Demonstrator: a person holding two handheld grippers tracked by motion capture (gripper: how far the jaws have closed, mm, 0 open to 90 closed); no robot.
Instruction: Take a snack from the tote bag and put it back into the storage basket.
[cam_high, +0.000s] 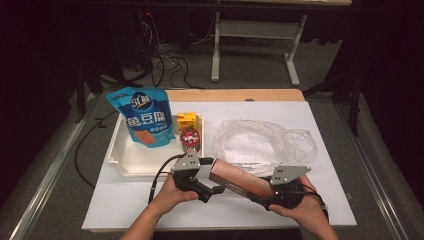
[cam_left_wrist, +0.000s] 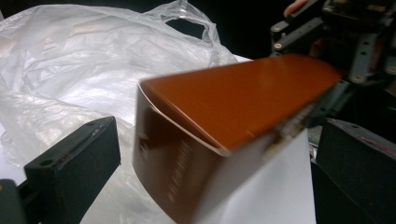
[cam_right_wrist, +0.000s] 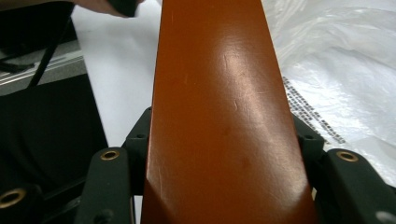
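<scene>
- The white tray (cam_high: 131, 162) lies at the left of the table. In it lean a blue snack pouch (cam_high: 144, 116), a small yellow box (cam_high: 185, 120) and a round red item (cam_high: 190, 137); I think they wait there as a stock to be packed.
- What the red item is I cannot make out; it is too small.
- The left gripper (cam_high: 218, 189) is near the front edge, pointing toward the free end of the brown box (cam_high: 240, 179). In the left gripper view its jaws stand apart on both sides of the brown box (cam_left_wrist: 233, 121) and do not press it, so it is open, probably ready to take or steady that end.
- The box is blurred in that view and the print on its side is not readable.
- The brown box hangs tilted above the table between the two grippers, just in front of the clear plastic bag (cam_high: 260, 142). The bag is spread flat, likely so that the box can go in; where its mouth is I cannot tell.
- The right gripper (cam_high: 270, 196) holds the near end of the box: in the right gripper view the brown box (cam_right_wrist: 219, 116) sits tightly between its jaws.
- The hand and the grey plate cover that end in the high view.
</scene>
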